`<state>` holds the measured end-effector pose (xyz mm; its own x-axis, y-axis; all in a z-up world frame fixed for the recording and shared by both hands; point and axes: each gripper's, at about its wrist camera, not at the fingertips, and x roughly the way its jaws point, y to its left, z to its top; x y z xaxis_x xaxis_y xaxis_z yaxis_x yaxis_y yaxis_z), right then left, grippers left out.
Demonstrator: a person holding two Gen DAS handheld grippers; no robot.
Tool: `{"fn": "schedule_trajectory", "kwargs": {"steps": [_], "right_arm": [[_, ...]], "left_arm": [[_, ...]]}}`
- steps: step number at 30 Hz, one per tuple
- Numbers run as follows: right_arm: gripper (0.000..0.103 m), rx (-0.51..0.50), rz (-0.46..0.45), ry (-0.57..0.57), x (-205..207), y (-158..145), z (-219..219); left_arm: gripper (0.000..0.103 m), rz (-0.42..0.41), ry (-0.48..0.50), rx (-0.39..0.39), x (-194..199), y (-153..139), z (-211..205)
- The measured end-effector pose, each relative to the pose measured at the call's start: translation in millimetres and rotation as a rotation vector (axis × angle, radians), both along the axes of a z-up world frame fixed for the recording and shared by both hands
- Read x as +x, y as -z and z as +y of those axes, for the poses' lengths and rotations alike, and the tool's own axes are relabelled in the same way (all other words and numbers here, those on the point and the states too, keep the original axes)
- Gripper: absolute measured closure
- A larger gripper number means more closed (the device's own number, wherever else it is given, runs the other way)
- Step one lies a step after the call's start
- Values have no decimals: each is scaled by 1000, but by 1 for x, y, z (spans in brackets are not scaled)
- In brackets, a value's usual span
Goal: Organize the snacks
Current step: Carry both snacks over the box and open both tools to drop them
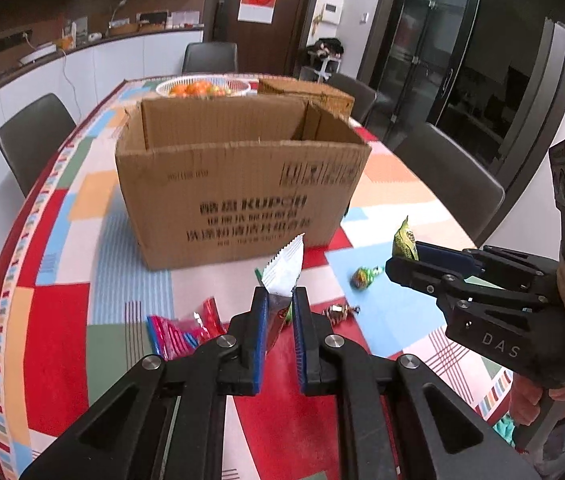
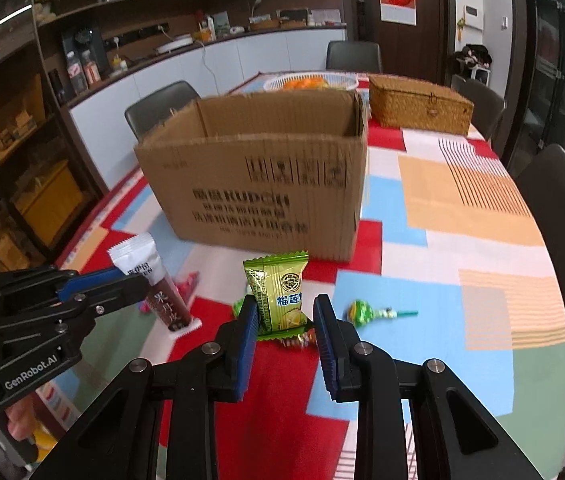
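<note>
An open cardboard box (image 1: 238, 184) stands mid-table; it also shows in the right wrist view (image 2: 258, 184). My left gripper (image 1: 280, 300) is shut on a white-and-dark-red snack bar (image 1: 284, 270), held upright above the table; the bar also shows in the right wrist view (image 2: 150, 276). My right gripper (image 2: 284, 312) is shut on a green snack packet (image 2: 278, 292), lifted in front of the box; the packet also shows in the left wrist view (image 1: 404, 240). A green lollipop (image 2: 366, 312), a wrapped candy (image 1: 338, 312) and red-pink packets (image 1: 186, 328) lie on the tablecloth.
A white basket of oranges (image 1: 202, 88) and a wicker box (image 2: 418, 108) stand behind the cardboard box. Dark chairs (image 1: 30, 140) ring the table. The colourful patchwork tablecloth (image 2: 462, 200) covers the table.
</note>
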<state>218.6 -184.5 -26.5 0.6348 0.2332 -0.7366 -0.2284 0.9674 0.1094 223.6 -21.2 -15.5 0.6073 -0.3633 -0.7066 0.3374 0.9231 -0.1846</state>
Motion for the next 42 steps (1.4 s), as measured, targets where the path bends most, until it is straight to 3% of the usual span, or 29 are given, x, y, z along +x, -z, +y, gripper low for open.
{"fn": "schedule_trajectory", "kwargs": {"steps": [30, 42], "right_arm": [[74, 100, -233, -16, 48, -88, 13], [74, 101, -256, -27, 90, -110, 18]], "left_arm": [[92, -300, -37, -32, 38, -103, 14], [92, -320, -57, -22, 88, -117, 15]]}}
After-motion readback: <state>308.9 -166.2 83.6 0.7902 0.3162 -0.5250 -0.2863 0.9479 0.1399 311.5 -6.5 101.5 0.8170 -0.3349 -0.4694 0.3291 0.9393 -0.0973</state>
